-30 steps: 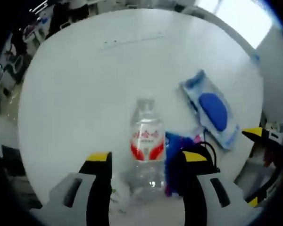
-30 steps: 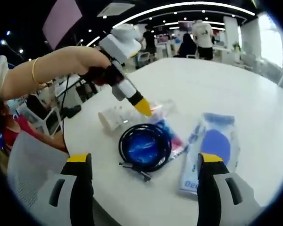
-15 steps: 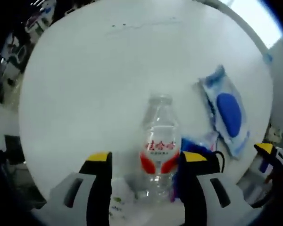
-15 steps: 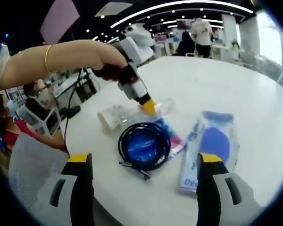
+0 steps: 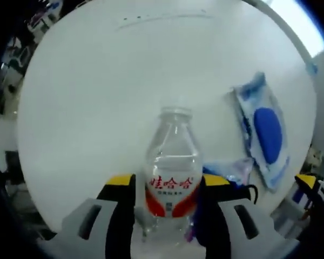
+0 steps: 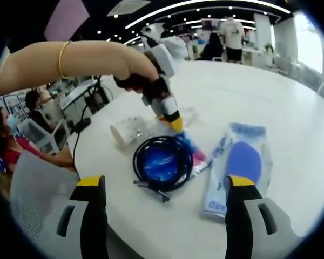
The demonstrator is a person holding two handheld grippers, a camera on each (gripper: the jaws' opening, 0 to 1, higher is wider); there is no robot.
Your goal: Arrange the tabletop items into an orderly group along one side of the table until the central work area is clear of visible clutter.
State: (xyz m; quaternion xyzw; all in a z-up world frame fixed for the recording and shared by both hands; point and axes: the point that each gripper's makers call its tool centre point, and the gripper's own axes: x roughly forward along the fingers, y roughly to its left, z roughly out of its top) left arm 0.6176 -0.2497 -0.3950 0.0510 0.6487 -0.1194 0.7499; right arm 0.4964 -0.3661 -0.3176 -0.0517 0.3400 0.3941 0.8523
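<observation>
A clear water bottle (image 5: 171, 167) with a red label lies on its side on the round white table (image 5: 97, 81), cap end pointing away. My left gripper (image 5: 169, 181) is shut on it, both yellow-tipped jaws pressing against the label. In the right gripper view a hand holds that left gripper (image 6: 175, 123) down at the bottle (image 6: 137, 128). A black coiled cable (image 6: 163, 162) rests on a blue packet beside it. To its right lies a blue-and-white wipes pack (image 6: 237, 164) (image 5: 267, 132). My right gripper (image 6: 166, 182) hovers open near the table edge, above the cable.
The table edge (image 6: 113, 216) runs close below the items. A grey mesh chair back (image 6: 32, 189) and a seated person (image 6: 11, 151) are at the left. Desks and standing people (image 6: 232, 38) fill the far room. Bare tabletop (image 6: 281, 97) stretches beyond the items.
The left gripper has come closer to the bottle and its jaws have narrowed onto the label. The right gripper has stayed open and nearly still.
</observation>
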